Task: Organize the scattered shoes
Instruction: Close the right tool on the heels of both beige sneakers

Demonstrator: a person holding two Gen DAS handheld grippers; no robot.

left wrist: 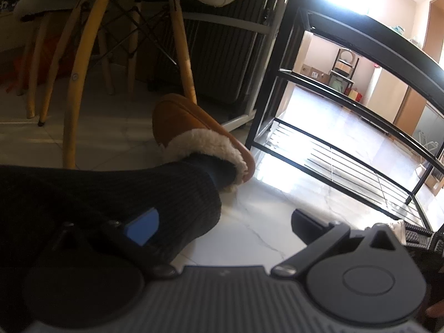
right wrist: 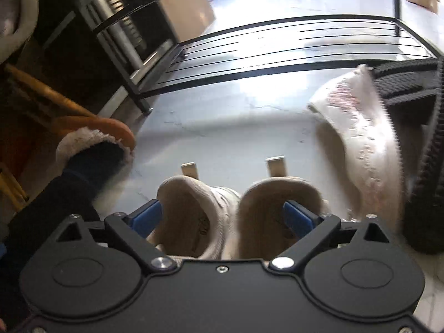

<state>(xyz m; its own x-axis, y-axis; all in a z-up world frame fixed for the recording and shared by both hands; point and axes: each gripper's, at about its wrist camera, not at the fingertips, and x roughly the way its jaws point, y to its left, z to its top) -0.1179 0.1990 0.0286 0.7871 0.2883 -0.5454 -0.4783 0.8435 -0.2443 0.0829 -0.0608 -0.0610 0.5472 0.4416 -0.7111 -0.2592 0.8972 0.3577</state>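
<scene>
Right gripper around white shoes

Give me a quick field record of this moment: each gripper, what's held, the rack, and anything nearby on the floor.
right gripper: closed around a pair of beige shoes, one finger in each opening
left gripper: open, holding nothing
shoe rack: black metal, lowest shelf bare, just ahead
floor right: white shoe lying on its side beside a black-soled shoe
floor left: person's foot in a brown fleece-lined slipper
</scene>
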